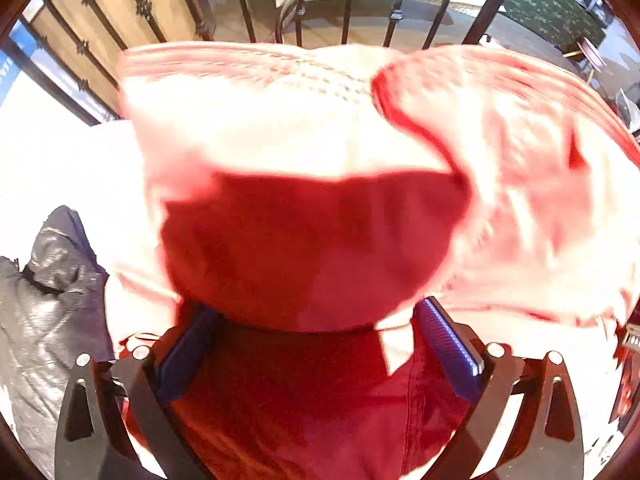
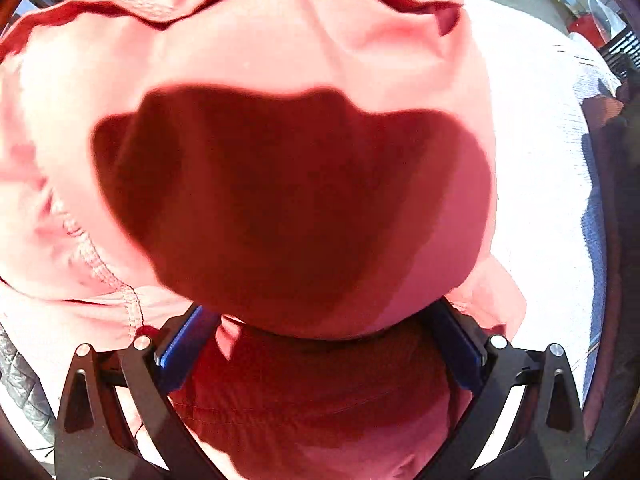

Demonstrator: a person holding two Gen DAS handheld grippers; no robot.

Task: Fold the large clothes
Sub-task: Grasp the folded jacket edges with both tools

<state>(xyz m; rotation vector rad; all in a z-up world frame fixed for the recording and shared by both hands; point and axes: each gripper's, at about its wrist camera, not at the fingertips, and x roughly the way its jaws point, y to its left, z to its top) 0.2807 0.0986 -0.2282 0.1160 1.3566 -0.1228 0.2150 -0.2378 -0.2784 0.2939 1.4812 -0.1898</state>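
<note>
A large pink-red garment (image 1: 320,128) fills the left wrist view, lying on a bright white surface (image 1: 60,168). A fold of it bulges up between the blue-padded fingers (image 1: 448,340) of my left gripper (image 1: 316,320), whose tips are hidden under the cloth. The same garment (image 2: 280,60) fills the right wrist view, with a stitched seam at the left. It drapes over my right gripper (image 2: 320,320), whose blue-padded fingers (image 2: 184,344) stand wide apart with cloth bunched between them. Both fingertip pairs are covered by fabric.
A dark quilted jacket (image 1: 44,304) lies at the left, its edge also in the right wrist view (image 2: 20,392). A black iron railing (image 1: 248,4) stands behind the surface. The white surface (image 2: 540,160) stretches right, with a floor and furniture beyond.
</note>
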